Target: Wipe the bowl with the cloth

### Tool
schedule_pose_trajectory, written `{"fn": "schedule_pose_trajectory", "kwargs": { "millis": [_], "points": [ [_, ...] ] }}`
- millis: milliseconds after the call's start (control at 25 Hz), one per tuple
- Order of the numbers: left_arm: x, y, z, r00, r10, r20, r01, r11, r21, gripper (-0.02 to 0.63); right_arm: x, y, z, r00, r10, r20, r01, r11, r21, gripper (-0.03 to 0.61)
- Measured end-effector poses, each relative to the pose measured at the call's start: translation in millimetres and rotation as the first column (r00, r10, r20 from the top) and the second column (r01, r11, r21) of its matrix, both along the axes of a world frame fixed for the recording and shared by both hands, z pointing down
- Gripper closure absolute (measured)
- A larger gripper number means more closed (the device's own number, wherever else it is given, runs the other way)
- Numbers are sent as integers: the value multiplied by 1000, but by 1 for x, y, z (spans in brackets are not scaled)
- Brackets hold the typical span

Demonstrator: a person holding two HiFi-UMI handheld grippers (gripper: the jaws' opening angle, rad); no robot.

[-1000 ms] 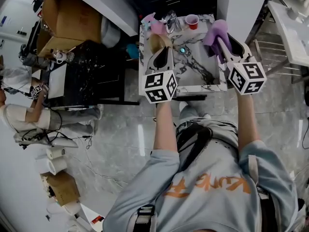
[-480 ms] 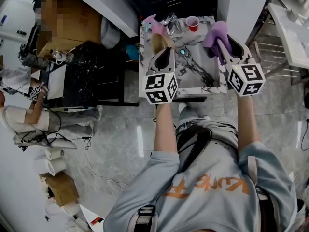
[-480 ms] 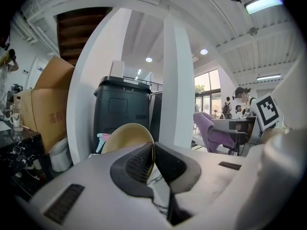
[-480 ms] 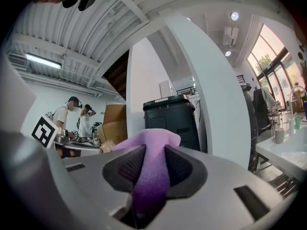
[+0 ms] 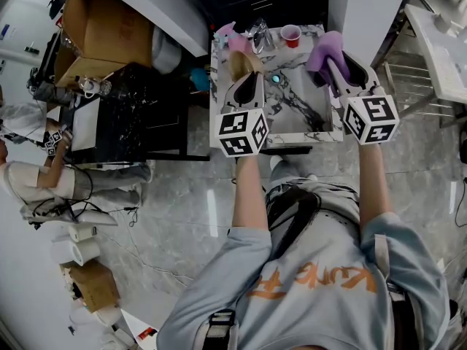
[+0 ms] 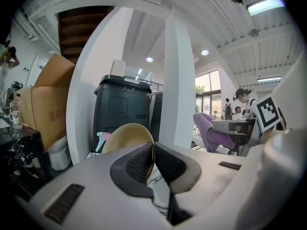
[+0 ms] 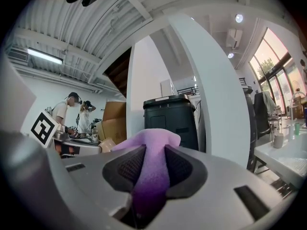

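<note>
My left gripper (image 5: 244,74) is shut on the rim of a tan bowl (image 5: 240,63), held tilted above the left part of the marble table (image 5: 303,119). In the left gripper view the bowl (image 6: 125,137) stands on edge between the black pads (image 6: 139,163). My right gripper (image 5: 332,68) is shut on a purple cloth (image 5: 325,49), held over the table's right side, apart from the bowl. The cloth (image 7: 152,166) bulges up between that gripper's pads (image 7: 126,166) in the right gripper view.
On the table's far edge stand a red cup (image 5: 290,32), a pink spray bottle (image 5: 231,38) and some clear wrapping (image 5: 260,28). A black bin (image 6: 121,107) is behind it. Cardboard boxes (image 5: 102,31) and a dark counter (image 5: 131,108) lie to the left.
Both grippers have shifted slightly, the right one a little toward the left; bowl and cloth stay held and apart.
</note>
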State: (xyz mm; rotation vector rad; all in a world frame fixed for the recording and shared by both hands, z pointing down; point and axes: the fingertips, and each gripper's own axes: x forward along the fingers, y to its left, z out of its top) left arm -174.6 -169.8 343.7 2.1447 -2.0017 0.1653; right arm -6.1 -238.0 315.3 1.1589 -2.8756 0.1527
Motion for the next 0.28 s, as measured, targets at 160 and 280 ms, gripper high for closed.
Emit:
{"fn": "schedule_pose_trajectory", "kwargs": {
  "millis": [160,280],
  "points": [
    [-1,1,1,1000,-3,-1,3,1000,0,578,-1,0,0,1000,0,-15,0,1000,9,454],
    [-2,1,0,1000,-3,-1,3,1000,2,578,-2,1,-1,1000,-3,-15,3,1000,12,454]
  ]
}}
